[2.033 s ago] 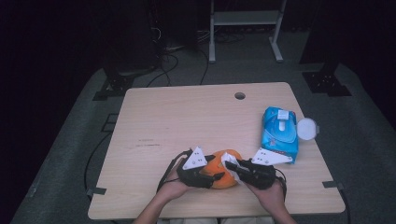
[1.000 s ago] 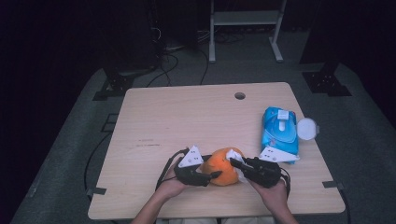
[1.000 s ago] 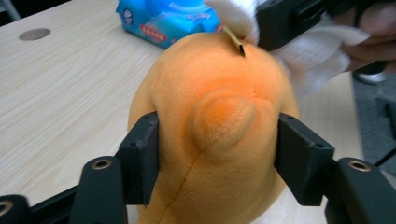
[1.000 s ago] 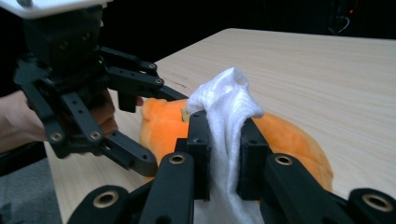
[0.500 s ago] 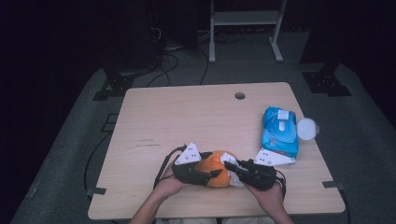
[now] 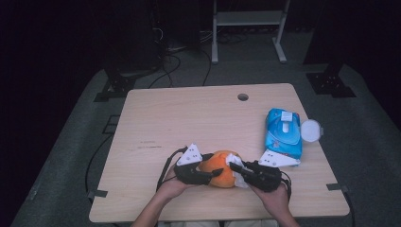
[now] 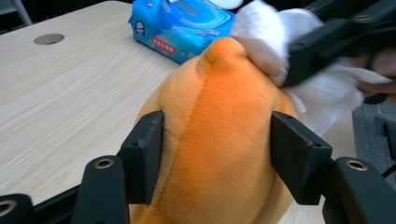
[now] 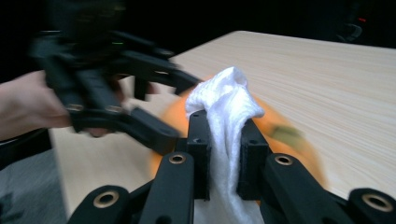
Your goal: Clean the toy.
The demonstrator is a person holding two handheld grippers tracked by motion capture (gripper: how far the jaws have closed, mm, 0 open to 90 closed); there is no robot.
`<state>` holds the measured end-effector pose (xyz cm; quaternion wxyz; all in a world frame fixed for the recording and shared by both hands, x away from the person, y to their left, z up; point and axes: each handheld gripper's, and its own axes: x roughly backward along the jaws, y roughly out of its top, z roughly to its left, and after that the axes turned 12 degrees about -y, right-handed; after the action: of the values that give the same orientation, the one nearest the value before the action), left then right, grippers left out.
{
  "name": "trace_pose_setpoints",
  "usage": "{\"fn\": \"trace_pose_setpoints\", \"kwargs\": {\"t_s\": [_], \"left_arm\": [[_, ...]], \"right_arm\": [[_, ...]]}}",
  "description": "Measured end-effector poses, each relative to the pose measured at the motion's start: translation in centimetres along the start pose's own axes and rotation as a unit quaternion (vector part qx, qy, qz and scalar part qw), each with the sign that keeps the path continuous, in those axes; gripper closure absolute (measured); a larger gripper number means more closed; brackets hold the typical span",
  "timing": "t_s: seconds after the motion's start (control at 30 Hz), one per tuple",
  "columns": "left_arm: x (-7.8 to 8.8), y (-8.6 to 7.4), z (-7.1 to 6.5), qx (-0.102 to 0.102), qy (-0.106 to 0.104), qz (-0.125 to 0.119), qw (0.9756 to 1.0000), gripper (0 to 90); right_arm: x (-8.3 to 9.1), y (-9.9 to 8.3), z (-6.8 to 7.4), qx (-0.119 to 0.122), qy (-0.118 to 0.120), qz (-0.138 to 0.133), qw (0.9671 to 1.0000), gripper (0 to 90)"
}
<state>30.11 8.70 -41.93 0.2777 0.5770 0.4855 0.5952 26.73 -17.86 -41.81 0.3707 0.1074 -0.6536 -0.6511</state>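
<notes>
At the table's [image 6: 189, 118] near edge, about six o'clock in the high view, we see an orange plush toy [image 6: 218, 169] held between two grippers. The left gripper [image 6: 213, 174] reaches in from nine o'clock; in the left gripper view its two pads press into the toy's [image 7: 215, 140] flanks, the plush bulging between them. Its jaws have just been closing, and the toy now sits firmly between them, so we read them as narrowly set and clamped on it. The right gripper [image 6: 236, 171] comes in from three o'clock. In the right gripper view its jaws stand nearly together, pinching a white cloth [image 8: 229, 116] whose bunched top rises above the pads. We see that cloth [image 7: 266, 42] lying against the toy's upper end in the left gripper view, at about one o'clock of the toy. A blue wipes pack [image 6: 283, 132] lies at two o'clock from the toy, well apart from it, with a round white lid [image 6: 311, 130] at its right side. We note a cable hole [image 6: 243, 97] at twelve o'clock.
</notes>
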Motion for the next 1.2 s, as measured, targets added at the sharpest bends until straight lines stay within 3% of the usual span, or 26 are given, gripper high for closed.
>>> {"fn": "trace_pose_setpoints", "kwargs": {"t_s": [0.07, 0.13, 0.2, 0.27, 0.33, 0.4, 0.53, 0.6, 0.67, 0.73, 0.8, 0.9, 1.0, 1.07, 1.1, 1.2], "left_arm": [[0.0, -0.1, 0.1, 0.004, -0.003, -0.003, 1.0, 39.3], [-0.1, -0.2, 0.0, -0.002, -0.012, -0.001, 0.9999, 38.6], [-0.2, -0.2, -0.1, -0.013, -0.019, 0.006, 0.9997, 37.8], [-0.2, -0.2, -0.2, -0.018, -0.023, 0.009, 0.9995, 37.4], [-0.3, -0.1, -0.5, -0.029, -0.027, 0.014, 0.9991, 37.5], [-0.5, 0.1, -0.9, -0.043, -0.025, 0.021, 0.9985, 35.3], [-0.2, -0.1, -0.4, -0.037, -0.046, -0.006, 0.9982, 22.2], [-0.4, -0.3, -0.1, -0.031, -0.033, 0.004, 0.999, 15.6], [-0.8, -0.9, 0.3, -0.019, -0.033, 0.015, 0.9991, 12.6], [-1.0, -1.0, 0.5, -0.005, -0.039, 0.012, 0.9991, 14.5], [-0.7, -0.6, 0.3, -0.01, -0.031, 0.014, 0.9994, 25.4], [-0.1, 0.2, 0.1, -0.006, -0.041, 0.012, 0.9991, 34.9], [0.6, 0.7, -0.4, -0.011, -0.056, 0.008, 0.9984, 36.2], [0.5, 0.6, -0.5, -0.01, -0.053, 0.007, 0.9985, 36.0], [0.4, 0.5, -0.5, -0.008, -0.053, 0.007, 0.9985, 34.4], [-0.1, 0.4, -0.2, 0.002, -0.058, -0.006, 0.9983, 22.1]], "right_arm": [[-0.1, -0.5, -1.4, -0.008, -0.027, 0.011, 0.9996, 77.8], [-0.3, -1.3, -2.7, -0.035, -0.039, 0.026, 0.9983, 77.6], [-0.3, -1.6, -2.9, -0.055, -0.033, 0.026, 0.9976, 77.8], [-0.1, -1.0, -2.1, -0.039, -0.026, 0.018, 0.9987, 77.8], [0.3, -0.2, -1.2, -0.038, 0.003, -0.005, 0.9993, 77.7], [0.3, 0.4, -0.2, -0.013, 0.006, -0.009, 0.9999, 77.7], [0.0, -0.6, -1.3, -0.02, -0.013, 0.003, 0.9997, 77.4], [0.1, -0.8, -1.8, -0.034, -0.014, 0.004, 0.9993, 77.4], [0.2, -0.7, -2.0, -0.03, -0.021, 0.005, 0.9993, 77.3], [0.2, -0.7, -2.0, -0.031, -0.022, 0.004, 0.9993, 77.4], [0.5, -0.4, -1.6, -0.02, -0.03, -0.005, 0.9993, 77.9], [1.3, 0.5, -0.1, 0.005, -0.01, -0.041, 0.9991, 78.0], [1.4, 0.9, 0.8, 0.019, 0.007, -0.045, 0.9988, 77.9], [1.0, 0.6, 0.5, 0.012, 0.009, -0.04, 0.9991, 77.8], [0.8, 0.3, -0.1, 0.0, 0.008, -0.034, 0.9994, 77.7], [0.6, -0.2, -0.9, -0.008, -0.009, -0.023, 0.9997, 77.5]]}}
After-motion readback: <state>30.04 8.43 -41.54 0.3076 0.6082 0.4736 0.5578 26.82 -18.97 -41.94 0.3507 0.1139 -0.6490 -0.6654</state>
